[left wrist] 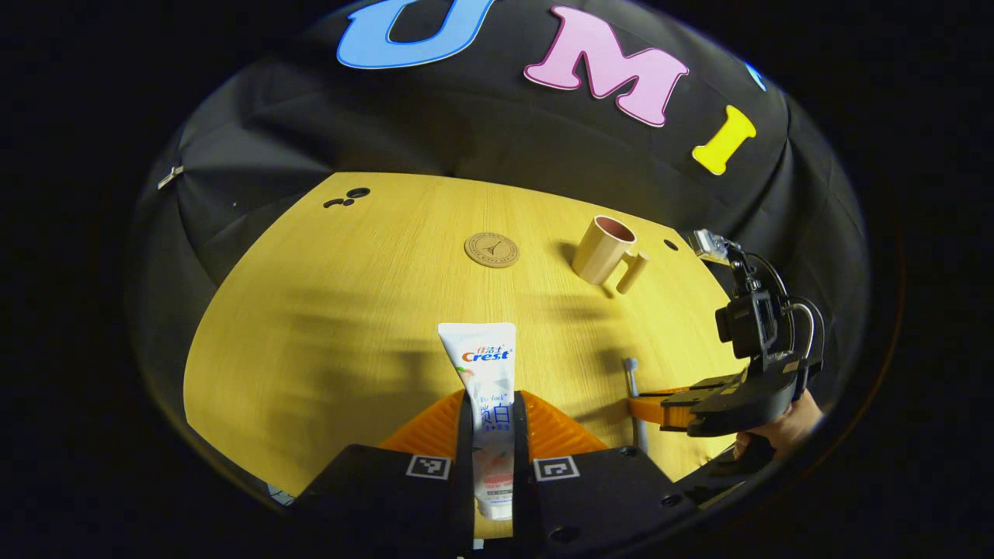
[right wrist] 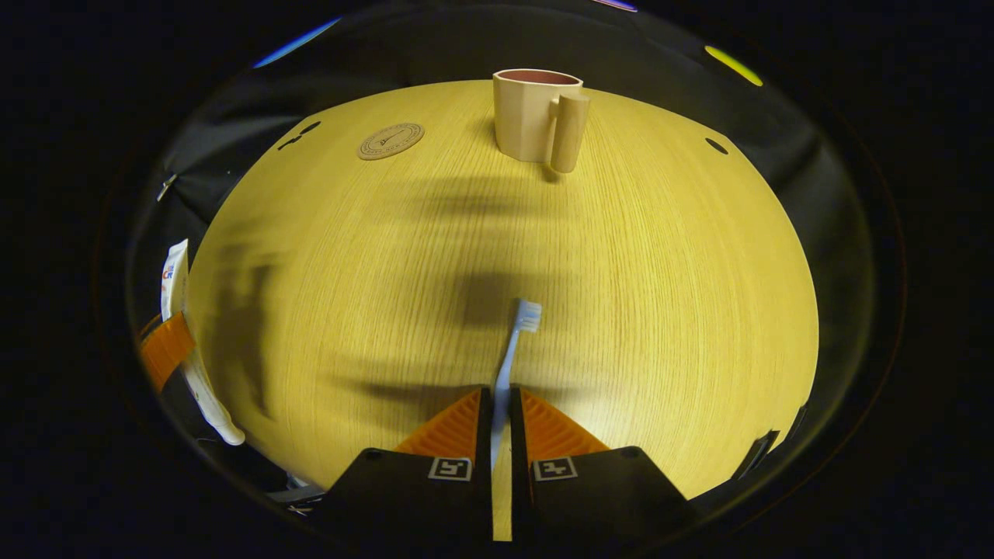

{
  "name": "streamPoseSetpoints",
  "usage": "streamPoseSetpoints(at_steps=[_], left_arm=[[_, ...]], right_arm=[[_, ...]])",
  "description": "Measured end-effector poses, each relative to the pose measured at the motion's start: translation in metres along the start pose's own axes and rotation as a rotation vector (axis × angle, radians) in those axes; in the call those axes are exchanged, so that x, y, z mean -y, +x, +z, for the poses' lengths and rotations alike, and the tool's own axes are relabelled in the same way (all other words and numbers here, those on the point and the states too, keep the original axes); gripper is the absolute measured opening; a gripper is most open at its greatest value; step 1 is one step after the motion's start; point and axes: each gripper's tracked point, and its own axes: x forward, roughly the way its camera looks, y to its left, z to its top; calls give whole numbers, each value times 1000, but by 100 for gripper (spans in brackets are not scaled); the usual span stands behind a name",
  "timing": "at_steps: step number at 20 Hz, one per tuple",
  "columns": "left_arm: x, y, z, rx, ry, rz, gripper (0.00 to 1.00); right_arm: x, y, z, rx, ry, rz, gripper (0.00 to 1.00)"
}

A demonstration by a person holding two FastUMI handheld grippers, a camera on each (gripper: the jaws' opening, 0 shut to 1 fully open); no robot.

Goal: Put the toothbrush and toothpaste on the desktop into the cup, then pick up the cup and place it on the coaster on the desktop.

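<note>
Toothpaste [left wrist: 489, 388] clamped in left gripper [left wrist: 492, 419]; toothbrush [right wrist: 509, 365] clamped in right gripper [right wrist: 500, 411].
Cup [right wrist: 536, 116] at 12 o'clock in right gripper view, coaster [left wrist: 491, 250] at 12 in left.

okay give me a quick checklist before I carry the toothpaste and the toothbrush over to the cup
1. Left gripper closed on the toothpaste: ok, both fingers press the tube.
2. Right gripper closed on the toothbrush: ok, the handle sits between both fingers.
3. Cup upright, mouth open: ok.
4. Cup free of contents: cannot tell, the inside is mostly hidden.
5. Coaster bare and apart from the cup: ok.
6. Desktop between the grippers and the cup free of obstacles: ok.
</note>
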Motion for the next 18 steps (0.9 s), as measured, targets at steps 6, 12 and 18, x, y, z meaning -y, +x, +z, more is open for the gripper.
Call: streamPoseSetpoints(at_steps=[6, 12, 18], left_arm=[[33, -7, 37, 140, -45, -68, 25], [87, -7, 112, 327, -146, -180, 24], [145, 21, 202, 535, -179, -252, 24]], right_arm=[[3, -25, 22, 226, 28, 78, 9], [21, -99, 67, 479, 72, 242, 9], [78, -126, 111, 614, 151, 338, 9]])
